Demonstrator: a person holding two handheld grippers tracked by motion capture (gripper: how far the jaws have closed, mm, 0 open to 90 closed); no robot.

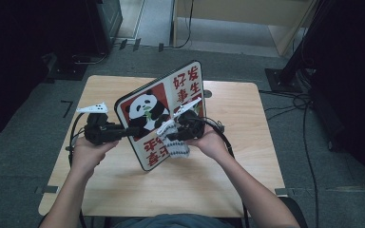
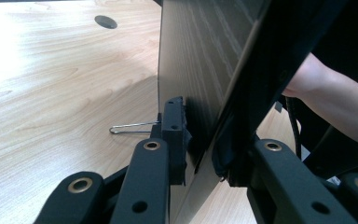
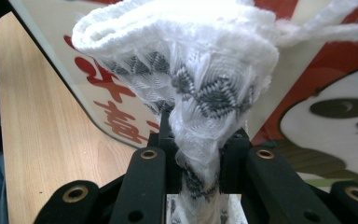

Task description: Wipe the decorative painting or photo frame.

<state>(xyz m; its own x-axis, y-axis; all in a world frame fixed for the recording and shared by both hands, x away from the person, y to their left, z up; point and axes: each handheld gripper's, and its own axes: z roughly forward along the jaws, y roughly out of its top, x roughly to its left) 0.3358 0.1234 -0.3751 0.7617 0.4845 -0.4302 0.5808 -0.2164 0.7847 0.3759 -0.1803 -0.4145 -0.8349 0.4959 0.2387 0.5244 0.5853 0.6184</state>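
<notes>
Knitted white cloth point(image 3: 200, 93) pinched in right tool point(image 3: 200, 163); left tool point(image 2: 209, 154) clamps flat panda board point(image 1: 159, 111).

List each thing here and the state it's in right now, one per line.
panda board: tilted on its edge on the table, printed face toward the person
white cloth: bunched, pressed to the board's face
left gripper: shut on the board's edge
right gripper: shut on the cloth
table: wooden, bearing the board
</notes>
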